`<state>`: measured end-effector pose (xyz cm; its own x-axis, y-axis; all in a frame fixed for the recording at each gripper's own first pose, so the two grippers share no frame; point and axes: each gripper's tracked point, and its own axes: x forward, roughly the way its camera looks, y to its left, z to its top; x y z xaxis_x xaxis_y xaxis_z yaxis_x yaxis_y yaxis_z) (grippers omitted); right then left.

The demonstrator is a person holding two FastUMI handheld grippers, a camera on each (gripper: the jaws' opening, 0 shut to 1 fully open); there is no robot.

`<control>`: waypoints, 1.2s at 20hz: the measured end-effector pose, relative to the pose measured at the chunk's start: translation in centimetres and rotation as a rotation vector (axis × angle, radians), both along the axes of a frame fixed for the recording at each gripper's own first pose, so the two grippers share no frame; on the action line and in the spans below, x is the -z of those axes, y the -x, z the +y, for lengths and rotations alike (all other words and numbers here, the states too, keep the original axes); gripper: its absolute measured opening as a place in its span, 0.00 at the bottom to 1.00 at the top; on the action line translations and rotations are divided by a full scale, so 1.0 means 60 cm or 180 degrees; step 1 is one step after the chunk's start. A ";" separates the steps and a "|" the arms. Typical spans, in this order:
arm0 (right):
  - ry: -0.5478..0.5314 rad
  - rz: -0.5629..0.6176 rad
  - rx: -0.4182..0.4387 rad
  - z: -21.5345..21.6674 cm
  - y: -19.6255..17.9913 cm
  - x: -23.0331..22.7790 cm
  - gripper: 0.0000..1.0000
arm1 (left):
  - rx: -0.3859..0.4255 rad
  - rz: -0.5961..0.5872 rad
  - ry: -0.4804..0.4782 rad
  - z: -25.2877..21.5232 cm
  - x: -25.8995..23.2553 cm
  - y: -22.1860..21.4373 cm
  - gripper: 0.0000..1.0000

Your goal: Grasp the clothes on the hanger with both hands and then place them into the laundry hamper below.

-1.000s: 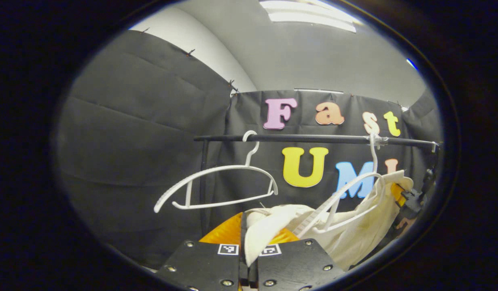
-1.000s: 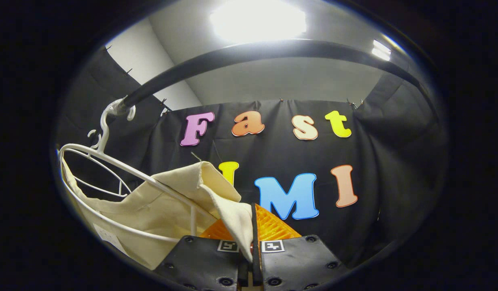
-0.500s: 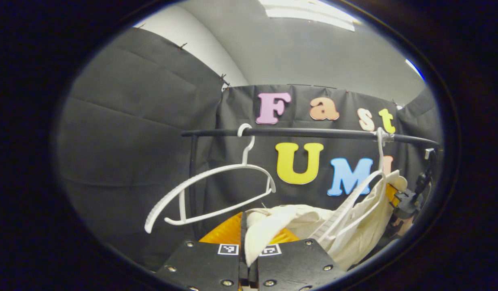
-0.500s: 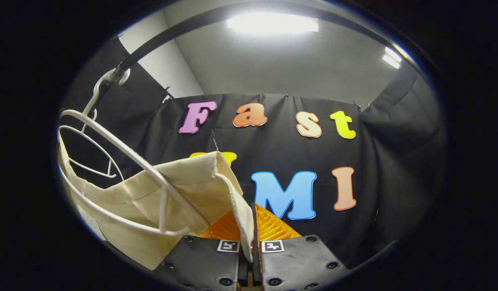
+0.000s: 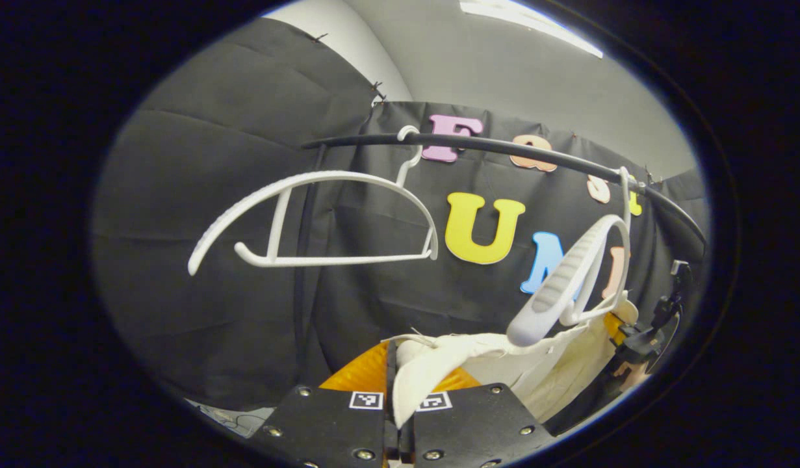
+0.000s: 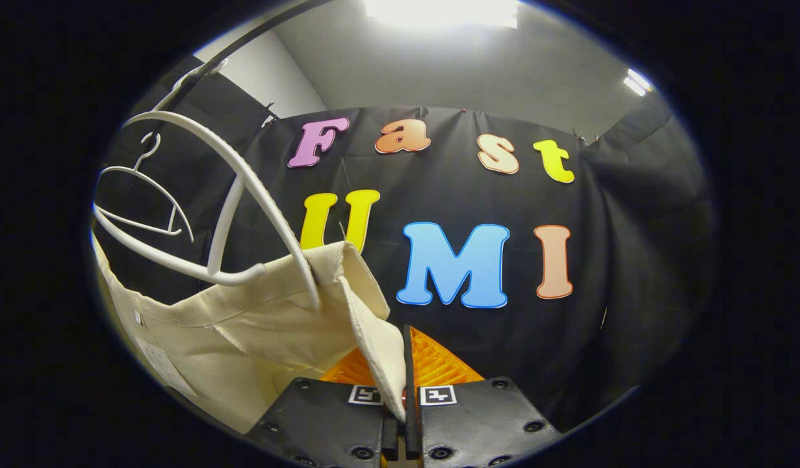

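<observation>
Both of my left gripper (image 5: 400,396) fingers are clamped on a fold of the cream garment (image 5: 536,364) at the bottom centre of the left gripper view, and my right gripper (image 6: 403,396) pinches its other corner at the bottom centre of the right gripper view. Cloth sags low between them, partly on the white hanger (image 6: 244,188) at left. A bare second hanger (image 5: 315,221) hangs from the black rail (image 5: 503,146) at upper left.

In the left gripper view, the garment (image 5: 497,354) is being held ahead of the left gripper (image 5: 400,416), beneath the tilted hanger (image 5: 568,286); a bare hanger (image 5: 309,214) is hanging upper left on the rail (image 5: 503,146).
</observation>
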<state>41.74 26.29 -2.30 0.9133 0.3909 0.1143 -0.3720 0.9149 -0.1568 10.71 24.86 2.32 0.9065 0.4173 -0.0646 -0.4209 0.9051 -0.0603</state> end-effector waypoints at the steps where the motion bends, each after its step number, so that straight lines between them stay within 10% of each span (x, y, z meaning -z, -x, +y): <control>1: 0.0007 0.0090 0.0015 -0.006 0.001 0.017 0.09 | -0.0006 0.0026 -0.0009 -0.001 0.009 0.006 0.03; 16: 0.0138 0.0891 -0.0652 -0.063 0.149 0.112 0.09 | -0.0636 0.0146 0.0054 -0.078 0.047 0.175 0.04; 24: 0.0132 0.1063 -0.0428 -0.108 0.293 0.119 0.09 | -0.0200 0.0427 -0.0057 -0.127 0.081 0.249 0.03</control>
